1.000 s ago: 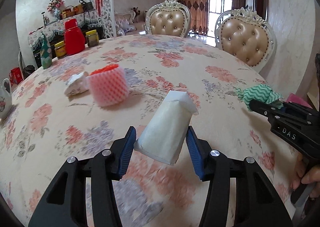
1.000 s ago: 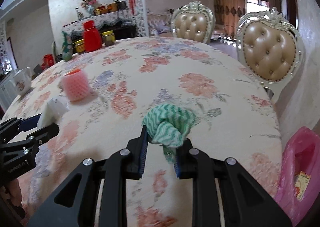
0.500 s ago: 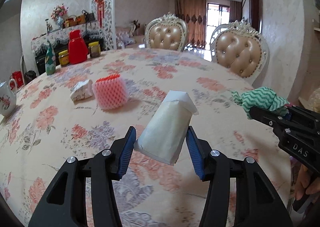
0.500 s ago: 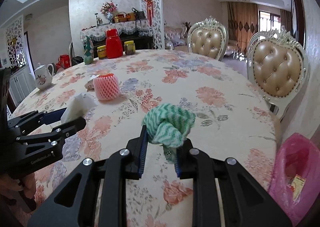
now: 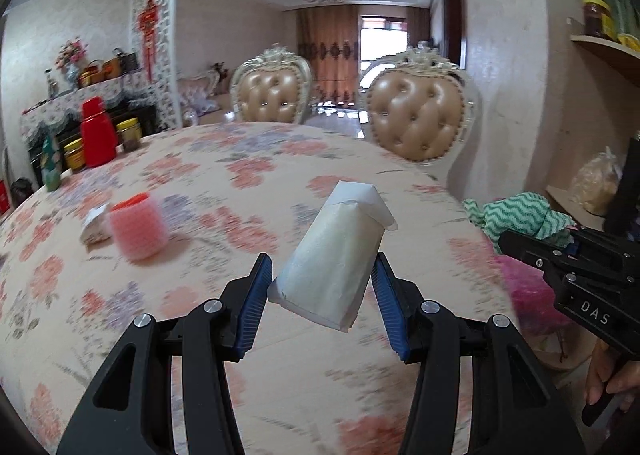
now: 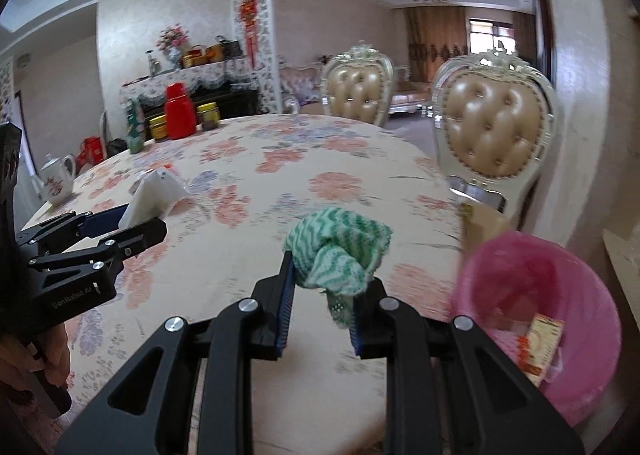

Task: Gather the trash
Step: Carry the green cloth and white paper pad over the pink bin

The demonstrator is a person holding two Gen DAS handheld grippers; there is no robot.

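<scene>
At 4 o'clock in the right view, just off the counter (image 6: 280,159) edge: bin (image 6: 592,355), far larger and closer than a second ago, with a printed wrapper already inside.

With the right claw (image 6: 328,275), pinches the green rag (image 6: 340,247) at a narrow gap; wad bunched up at 12 o'clock of the tips, clear of the counter.

With the left claw (image 5: 322,267), grips the white pouch (image 5: 336,251) at a middling width, tilted toward 1 o'clock, also lifted off the cloth.

Has swung both loads up and rightward together, toward the bin; grips unchanged meanwhile.

Means, probably, carry nearly over and drop next: rag first, being nearest the rim; pouch to follow from 9 o'clock.

Leaves on the counter, at 9 o'clock in the left view, a pink foam net (image 5: 138,225) and a crumpled scrap (image 5: 96,229) touching it; likely still to collect.
</scene>
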